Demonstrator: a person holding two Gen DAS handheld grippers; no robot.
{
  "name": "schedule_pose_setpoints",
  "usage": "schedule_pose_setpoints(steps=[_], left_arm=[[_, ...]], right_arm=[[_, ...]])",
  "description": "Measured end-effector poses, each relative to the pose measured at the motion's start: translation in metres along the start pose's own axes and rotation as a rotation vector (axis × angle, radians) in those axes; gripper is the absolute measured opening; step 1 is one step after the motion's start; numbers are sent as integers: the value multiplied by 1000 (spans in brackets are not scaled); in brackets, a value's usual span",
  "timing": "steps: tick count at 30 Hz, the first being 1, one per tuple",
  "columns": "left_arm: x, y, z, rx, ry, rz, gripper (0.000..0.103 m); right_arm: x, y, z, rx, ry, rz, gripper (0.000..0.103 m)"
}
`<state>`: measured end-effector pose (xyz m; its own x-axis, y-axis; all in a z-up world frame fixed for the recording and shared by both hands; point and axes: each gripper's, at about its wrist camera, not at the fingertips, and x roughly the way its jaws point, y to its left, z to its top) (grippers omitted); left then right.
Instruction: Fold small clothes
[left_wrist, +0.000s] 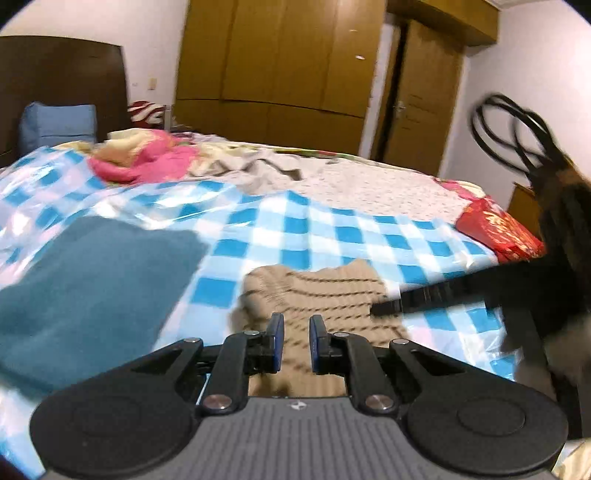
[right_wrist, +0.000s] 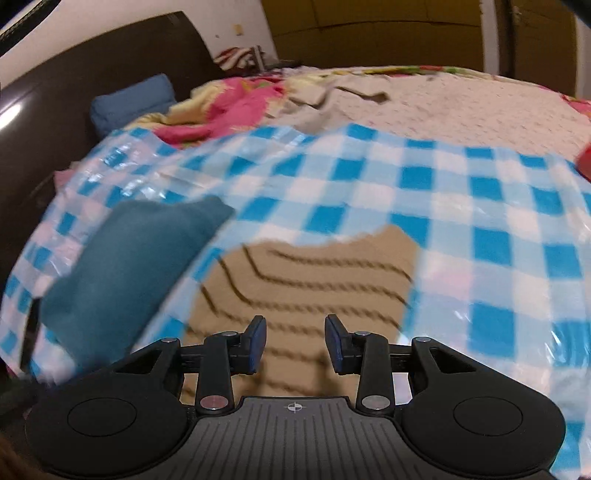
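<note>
A tan knitted garment with dark stripes (left_wrist: 317, 295) (right_wrist: 306, 280) lies flat on the blue-and-white checked sheet (left_wrist: 332, 236) (right_wrist: 443, 184). My left gripper (left_wrist: 296, 334) hovers over its near edge with the jaws almost together. Tan cloth shows through the narrow gap, and I cannot tell whether any is pinched. My right gripper (right_wrist: 295, 339) stands open over the garment's near part, with nothing between its fingers. In the left wrist view its blurred black fingers (left_wrist: 424, 297) reach in from the right at the garment's edge. A folded teal cloth (left_wrist: 92, 284) (right_wrist: 129, 266) lies to the left.
A pink and yellow blanket (left_wrist: 147, 155) (right_wrist: 229, 107) and a grey cloth (left_wrist: 266, 166) lie further back on the bed. A blue pillow (left_wrist: 55, 125) leans on the dark headboard (right_wrist: 92, 74). A red bag (left_wrist: 495, 229) sits at the bed's right edge, and wooden wardrobes (left_wrist: 277, 66) stand behind.
</note>
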<state>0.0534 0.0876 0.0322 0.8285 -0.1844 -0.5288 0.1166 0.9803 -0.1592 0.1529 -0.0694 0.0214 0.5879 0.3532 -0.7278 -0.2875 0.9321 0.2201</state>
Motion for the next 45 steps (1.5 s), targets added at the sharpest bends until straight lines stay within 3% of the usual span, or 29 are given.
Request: schedule_pose_setpoints(steps=[3, 7, 9, 13, 22, 29, 37, 41, 45], left_arm=[[32, -6, -4, 17, 63, 12, 24], [66, -2, -26, 72, 189, 120, 24], [70, 1, -35, 99, 208, 166, 35], [71, 1, -36, 106, 221, 179, 37], [45, -12, -27, 87, 164, 138, 36], [63, -15, -45, 157, 243, 187, 36], [39, -17, -36, 127, 185, 168, 36], [57, -14, -46, 142, 249, 202, 36], [53, -14, -45, 137, 244, 193, 36]], right_arm=[[-4, -16, -22, 53, 10, 6, 35], [-1, -31, -49, 110, 39, 35, 37], [1, -34, -55, 105, 41, 58, 37], [7, -42, -59, 114, 40, 73, 47], [-14, -60, -83, 231, -4, 118, 47], [6, -54, -101, 247, 50, 142, 47], [-6, -57, -105, 262, 16, 157, 47], [-3, -59, -105, 270, 18, 151, 47], [-2, -62, -109, 277, 27, 164, 47]])
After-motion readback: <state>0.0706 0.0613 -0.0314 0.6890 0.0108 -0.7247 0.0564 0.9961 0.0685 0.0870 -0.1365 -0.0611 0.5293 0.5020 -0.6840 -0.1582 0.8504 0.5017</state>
